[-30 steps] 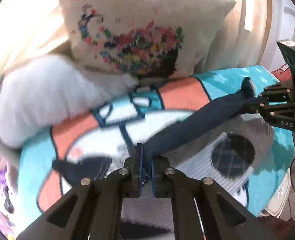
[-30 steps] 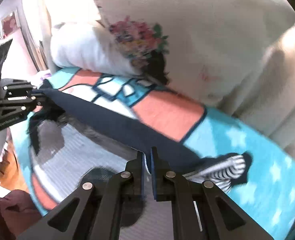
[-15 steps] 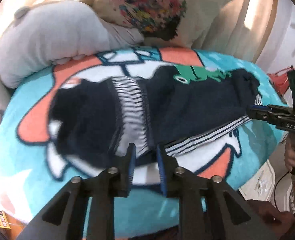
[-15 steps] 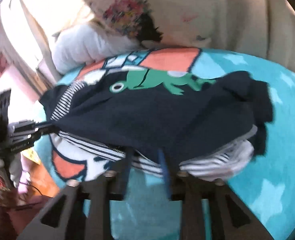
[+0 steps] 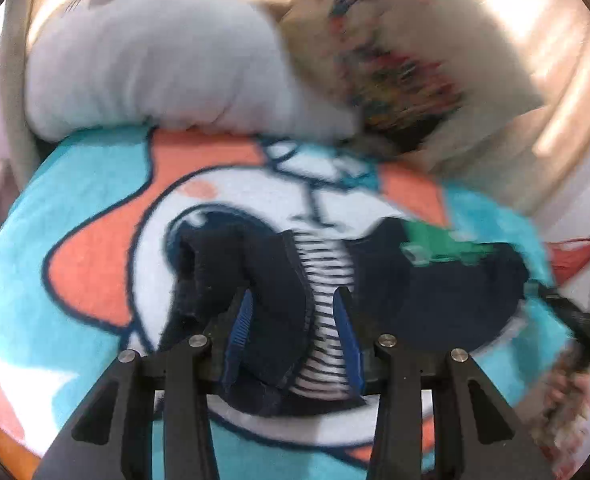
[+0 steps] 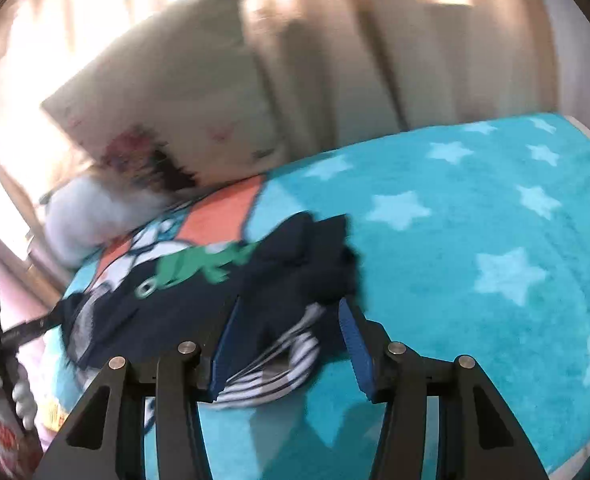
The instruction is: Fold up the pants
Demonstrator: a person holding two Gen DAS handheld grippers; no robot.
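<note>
The navy pants (image 5: 435, 304) with a striped lining and a green frog print lie folded on the bright blanket (image 5: 95, 184). In the right wrist view the pants (image 6: 199, 300) lie left of centre on the blanket (image 6: 475, 220). My left gripper (image 5: 293, 312) is open, its blue pads either side of the pants' left end, just above the cloth. My right gripper (image 6: 289, 328) is open over the pants' right end, holding nothing. The other gripper shows at the edge of each view, the right one (image 5: 571, 312) and the left one (image 6: 27, 328).
A grey plush cushion (image 5: 155, 68) and a floral pillow (image 5: 395, 60) lean at the back of the bed, with curtains (image 6: 415, 40) behind. The blanket's star-patterned part stretches to the right in the right wrist view. The bed edge drops off in front.
Both grippers were shut on the pants and held them stretched in the air. They laid the pants down folded on the blanket, then opened wide and let go.
</note>
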